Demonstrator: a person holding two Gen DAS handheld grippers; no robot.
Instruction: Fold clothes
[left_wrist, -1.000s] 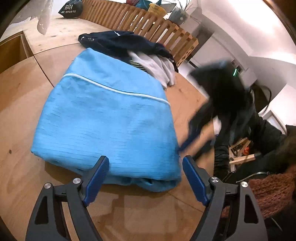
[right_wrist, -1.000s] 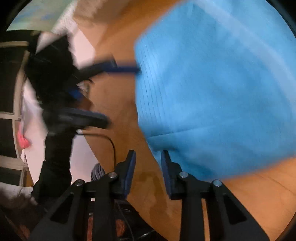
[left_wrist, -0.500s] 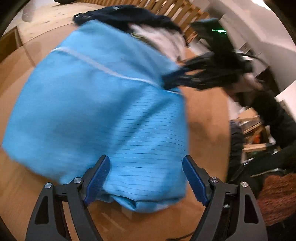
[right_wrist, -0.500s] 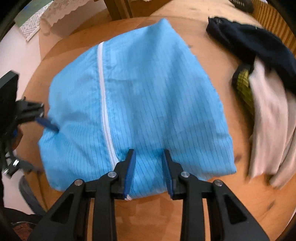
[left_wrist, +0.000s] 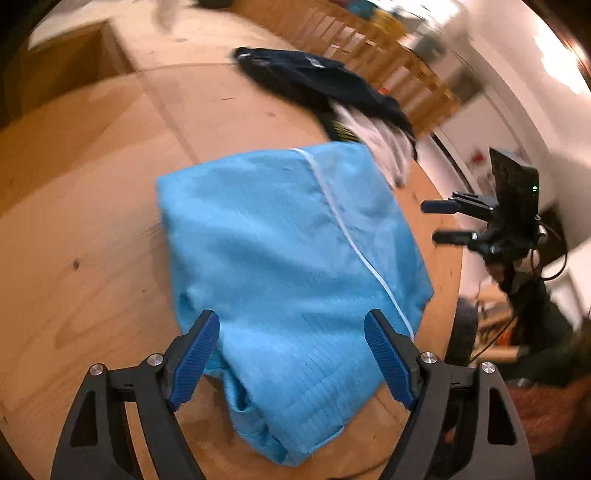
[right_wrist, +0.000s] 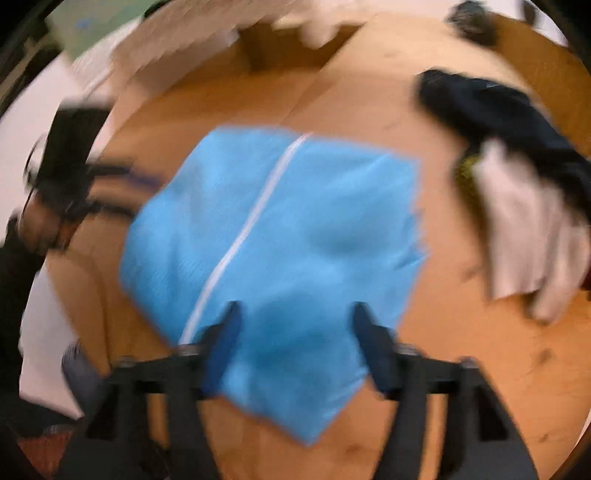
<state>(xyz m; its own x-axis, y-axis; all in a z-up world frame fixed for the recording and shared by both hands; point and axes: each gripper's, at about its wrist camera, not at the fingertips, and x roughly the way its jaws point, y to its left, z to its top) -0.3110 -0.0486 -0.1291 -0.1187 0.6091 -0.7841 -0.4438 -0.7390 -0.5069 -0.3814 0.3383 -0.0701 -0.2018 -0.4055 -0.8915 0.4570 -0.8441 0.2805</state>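
A folded light-blue garment (left_wrist: 280, 258) with a white zip line lies on the wooden table (left_wrist: 81, 192). It also shows in the blurred right wrist view (right_wrist: 280, 236). My left gripper (left_wrist: 291, 350) is open and empty, its jaws wide over the garment's near edge. My right gripper (right_wrist: 297, 332) is open and empty above the garment's near corner. In the left wrist view the right gripper (left_wrist: 443, 221) shows at the right, off the table edge. In the right wrist view the left gripper (right_wrist: 110, 188) shows at the left.
A pile of clothes lies beyond the blue garment: a dark navy piece (left_wrist: 317, 81) and a white-grey piece (left_wrist: 384, 144), also seen in the right wrist view (right_wrist: 517, 221). A wooden slatted rail (left_wrist: 369, 44) runs behind the table. The table edge is at the right.
The right gripper has opened from nearly shut and pulled back from the garment. The left gripper has drawn back, and the garment sits farther out on the table.
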